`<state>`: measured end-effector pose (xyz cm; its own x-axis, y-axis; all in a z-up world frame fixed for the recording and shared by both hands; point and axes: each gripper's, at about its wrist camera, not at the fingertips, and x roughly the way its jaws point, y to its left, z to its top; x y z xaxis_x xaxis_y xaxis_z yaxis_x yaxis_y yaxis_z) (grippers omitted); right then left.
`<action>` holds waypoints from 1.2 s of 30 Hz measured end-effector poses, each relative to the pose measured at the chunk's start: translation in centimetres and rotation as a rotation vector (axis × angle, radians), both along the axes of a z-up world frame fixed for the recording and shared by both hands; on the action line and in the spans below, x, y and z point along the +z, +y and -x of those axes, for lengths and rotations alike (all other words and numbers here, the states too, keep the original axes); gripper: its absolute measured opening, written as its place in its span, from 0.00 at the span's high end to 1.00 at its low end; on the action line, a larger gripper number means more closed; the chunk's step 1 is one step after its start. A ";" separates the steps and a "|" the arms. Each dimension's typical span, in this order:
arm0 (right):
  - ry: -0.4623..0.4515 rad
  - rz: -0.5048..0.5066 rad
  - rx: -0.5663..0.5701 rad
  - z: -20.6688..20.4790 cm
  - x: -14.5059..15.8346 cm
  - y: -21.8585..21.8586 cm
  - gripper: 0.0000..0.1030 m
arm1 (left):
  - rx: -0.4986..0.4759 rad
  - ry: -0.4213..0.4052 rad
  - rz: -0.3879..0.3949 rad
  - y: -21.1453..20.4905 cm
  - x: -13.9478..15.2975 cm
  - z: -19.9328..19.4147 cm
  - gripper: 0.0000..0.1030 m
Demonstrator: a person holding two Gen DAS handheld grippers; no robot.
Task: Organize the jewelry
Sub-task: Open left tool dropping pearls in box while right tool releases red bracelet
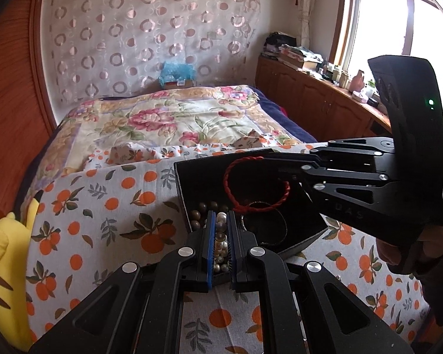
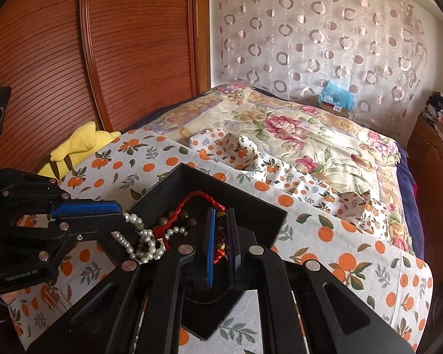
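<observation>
A black open box (image 1: 307, 237) (image 2: 262, 206) sits on the orange-print cloth. It holds a white pearl string (image 1: 221, 250) (image 2: 141, 242), brown wooden beads (image 1: 202, 209) (image 2: 177, 218), a dark bangle (image 1: 265, 224) and a red braided cord bracelet (image 1: 251, 183) (image 2: 177, 221). My left gripper (image 1: 221, 215) (image 2: 122, 215) is shut on the pearl string at the box's near-left edge. My right gripper (image 2: 221, 215) (image 1: 283, 174) is shut on the red cord bracelet and holds it over the box; the loop hangs from its tips.
The orange-print cloth (image 1: 103, 206) (image 2: 354, 250) covers the bed's near end, with a floral quilt (image 1: 168, 118) behind. A yellow plush toy (image 1: 3, 250) (image 2: 79, 147) lies at the left. A wooden wardrobe (image 2: 103, 59) stands left, and a cluttered cabinet (image 1: 316, 88) right.
</observation>
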<state>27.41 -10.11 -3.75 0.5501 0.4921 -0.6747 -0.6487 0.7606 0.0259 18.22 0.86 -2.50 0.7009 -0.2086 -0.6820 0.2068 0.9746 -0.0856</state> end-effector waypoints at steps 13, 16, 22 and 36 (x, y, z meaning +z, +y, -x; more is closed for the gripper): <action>0.013 -0.025 -0.005 0.7 -0.4 -1.0 0.72 | -0.010 0.004 0.001 -0.3 -0.1 0.2 0.94; 0.007 -0.043 -0.037 1.2 -0.2 -2.1 0.72 | -0.022 0.005 0.000 -0.8 -0.1 -0.3 0.94; -0.006 -0.060 -0.095 2.8 0.0 -4.6 0.72 | -0.064 -0.020 -0.004 -2.8 1.0 -1.1 0.94; -0.032 -0.079 -0.166 8.2 0.1 -8.3 0.72 | -0.065 -0.083 -0.006 -3.4 2.6 3.2 0.94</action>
